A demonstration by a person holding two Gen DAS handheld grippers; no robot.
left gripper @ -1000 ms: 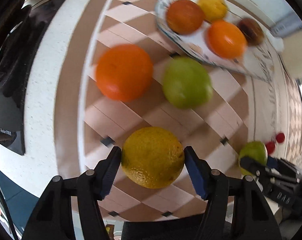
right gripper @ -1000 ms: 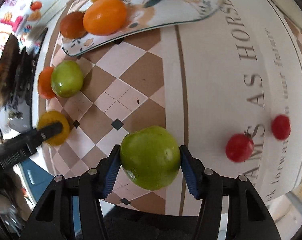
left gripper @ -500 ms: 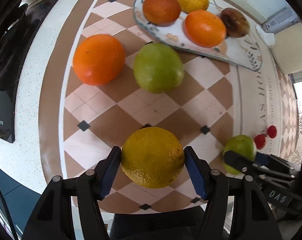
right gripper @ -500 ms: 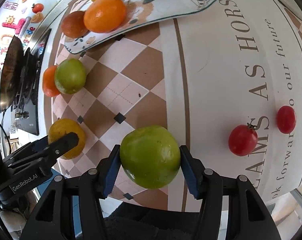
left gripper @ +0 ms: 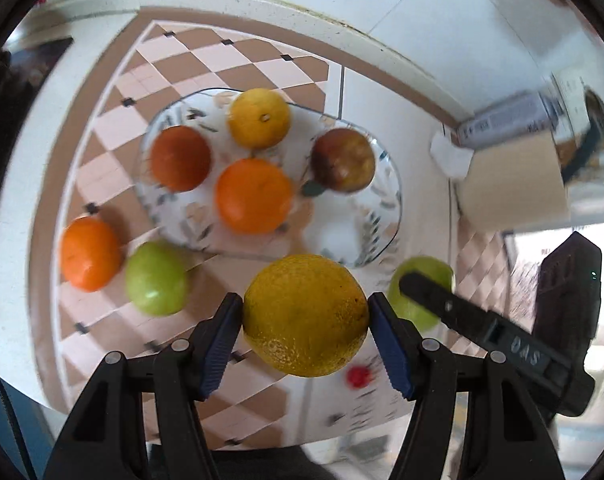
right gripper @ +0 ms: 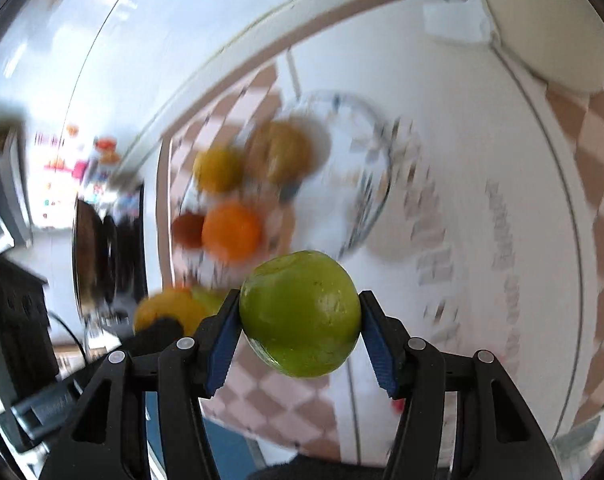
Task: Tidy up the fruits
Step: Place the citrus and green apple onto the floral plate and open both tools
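Carrying both fruits toward the plate (left gripper: 386,168).
I'm holding the yellow citrus (left gripper: 305,315) clamped in the left gripper (left gripper: 305,340), the green apple (right gripper: 299,314) in the right gripper (right gripper: 299,340); next I'm needing bare plate spots for release.

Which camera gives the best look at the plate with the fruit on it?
The left wrist view. There the plate is nearly whole and fairly sharp, with four fruits on it and a bare patch on its right side. In the right wrist view the plate is smeared by motion blur, and the green fruit in that claw hides its near edge.
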